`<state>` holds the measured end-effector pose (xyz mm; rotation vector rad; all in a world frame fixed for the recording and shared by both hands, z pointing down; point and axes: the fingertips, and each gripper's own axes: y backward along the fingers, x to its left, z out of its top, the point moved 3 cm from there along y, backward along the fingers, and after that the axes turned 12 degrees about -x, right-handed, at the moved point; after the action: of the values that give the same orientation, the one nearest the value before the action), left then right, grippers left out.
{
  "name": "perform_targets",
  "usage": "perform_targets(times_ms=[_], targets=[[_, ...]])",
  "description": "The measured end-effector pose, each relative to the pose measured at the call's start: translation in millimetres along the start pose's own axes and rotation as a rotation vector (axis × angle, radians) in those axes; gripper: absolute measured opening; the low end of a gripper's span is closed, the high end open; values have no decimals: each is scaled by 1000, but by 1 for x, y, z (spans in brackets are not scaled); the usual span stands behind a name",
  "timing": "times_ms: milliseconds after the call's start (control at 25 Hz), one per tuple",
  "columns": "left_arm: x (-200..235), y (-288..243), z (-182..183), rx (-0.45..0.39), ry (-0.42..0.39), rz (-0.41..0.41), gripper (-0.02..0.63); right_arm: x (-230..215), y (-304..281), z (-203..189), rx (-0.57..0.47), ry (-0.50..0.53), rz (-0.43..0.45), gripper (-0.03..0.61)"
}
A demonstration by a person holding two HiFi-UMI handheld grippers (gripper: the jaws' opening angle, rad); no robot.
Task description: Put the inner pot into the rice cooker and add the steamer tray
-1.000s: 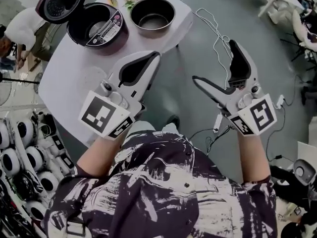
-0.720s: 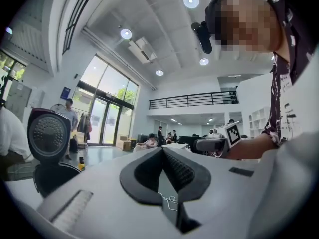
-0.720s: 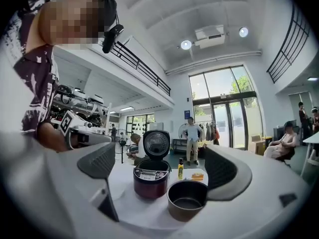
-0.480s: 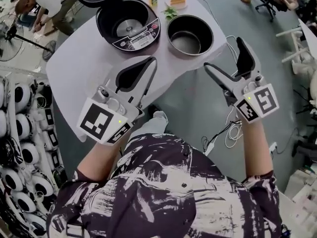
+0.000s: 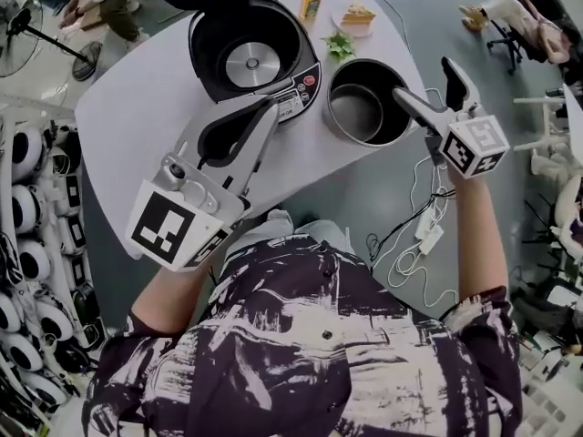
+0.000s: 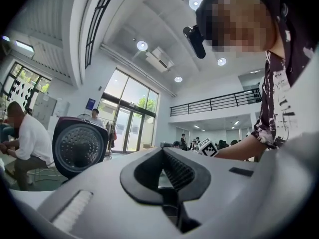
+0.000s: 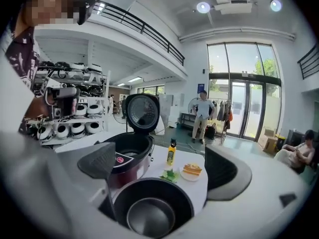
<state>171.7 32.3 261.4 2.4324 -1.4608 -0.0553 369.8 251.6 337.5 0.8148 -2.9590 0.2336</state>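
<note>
Dark inner pot (image 5: 369, 103), not yet loaded: empty rice cooker (image 5: 250, 57) just left of it, your right gripper (image 5: 424, 80) jaws wide near its rim, left gripper (image 5: 271, 109) jaws closed, empty.

Head view: high above the person, facing steeply down; table (image 5: 127, 126) with rice cooker (image 5: 250, 62) and inner pot (image 5: 364, 85) at the far end; left gripper view: low by the table, tilted up toward the ceiling, lid (image 6: 79, 148) at left; right gripper view: close over the inner pot, level across the table; rice cooker shared by all three, inner pot by head and right gripper views.
</note>
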Motion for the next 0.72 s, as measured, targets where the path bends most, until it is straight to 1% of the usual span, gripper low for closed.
perform_targets(times_ms=[200,440,560,720], targets=[[15,2,-1,-10,-10,81,5,-37,-25,-57,154,-25,37,517],[35,-9,-11,-2,-26,209,5,-72,-51,-131,328,-66,146,517],[38,-17,-15,1,-36,253,5,-86,-58,-166,434,-84,191,517],[43,-21,-14,1,-43,291,5,-93,-63,-207,577,-99,214,517]])
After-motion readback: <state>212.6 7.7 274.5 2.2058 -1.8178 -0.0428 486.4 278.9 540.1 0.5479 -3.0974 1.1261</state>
